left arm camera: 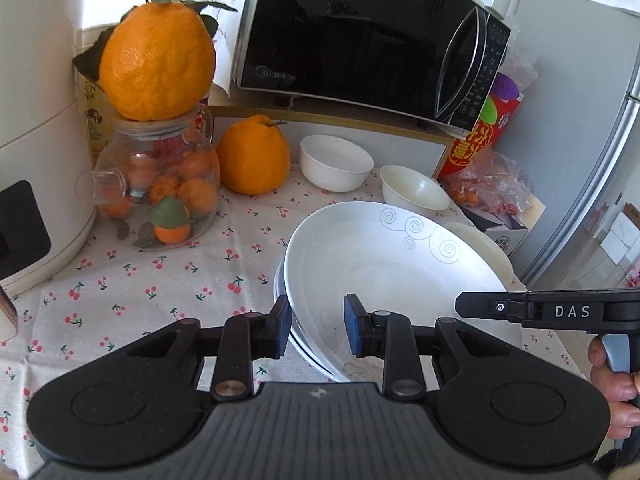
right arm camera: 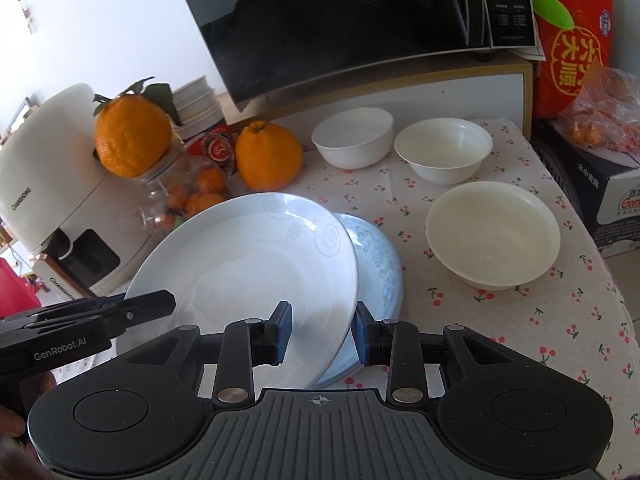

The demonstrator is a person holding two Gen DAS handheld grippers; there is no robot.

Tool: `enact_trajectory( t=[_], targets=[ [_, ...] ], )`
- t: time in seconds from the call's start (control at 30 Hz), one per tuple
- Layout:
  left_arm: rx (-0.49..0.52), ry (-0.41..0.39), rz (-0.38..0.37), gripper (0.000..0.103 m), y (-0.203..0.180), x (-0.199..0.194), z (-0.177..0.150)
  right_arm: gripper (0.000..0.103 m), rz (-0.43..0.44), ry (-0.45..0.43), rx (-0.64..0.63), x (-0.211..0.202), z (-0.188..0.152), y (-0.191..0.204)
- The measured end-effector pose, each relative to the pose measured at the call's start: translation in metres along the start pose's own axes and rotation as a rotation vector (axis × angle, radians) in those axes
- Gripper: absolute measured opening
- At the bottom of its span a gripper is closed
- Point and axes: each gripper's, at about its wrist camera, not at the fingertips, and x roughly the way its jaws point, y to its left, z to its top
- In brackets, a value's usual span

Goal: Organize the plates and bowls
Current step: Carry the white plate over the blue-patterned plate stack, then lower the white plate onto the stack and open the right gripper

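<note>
Tongs (left arm camera: 317, 326) marked "DAS" and "GenRobot.AI" straddle white plate (left arm camera: 384, 268); microwave (left arm camera: 360, 36) reads "Midea".

Left gripper (left arm camera: 317, 326): jaws parted, straddling the near-left rim of the white plate (left arm camera: 384, 276), one blue pad outside the rim, the other inside over the plate's well; can't tell if the pads touch it. Right gripper (right arm camera: 322, 332): jaws parted, straddling the plate's near-right rim, left pad over the plate, right pad outside it. Both point forward and slightly down over the plate's near edge, close together, each showing in the other's view. Right hand (left arm camera: 618, 388) wraps its gripper's handle, just right of the plate.
</note>
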Motion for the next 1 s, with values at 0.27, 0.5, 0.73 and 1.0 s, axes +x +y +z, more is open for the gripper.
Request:
enact_trajectory(
  t=[0.27, 0.5, 0.73, 1.0],
  targets=[
    [0.031, 0.032, 0.031, 0.026, -0.008, 0.017, -0.002, 0.032, -0.049, 0.036, 0.015, 0.014, 0.001, -0.01],
    [0.055, 0.057, 0.066, 0.026, -0.013, 0.025, -0.002, 0.032, -0.076, 0.047, 0.0, 0.02, 0.001, -0.01],
    [0.124, 0.071, 0.118, 0.026, -0.022, 0.029, -0.004, 0.032, -0.097, 0.075, -0.01, 0.025, -0.001, -0.01],
    [0.154, 0.103, 0.16, 0.026, -0.024, 0.033, -0.007, 0.032, -0.134, 0.069, -0.085, 0.024, -0.004, 0.001]
  ],
)
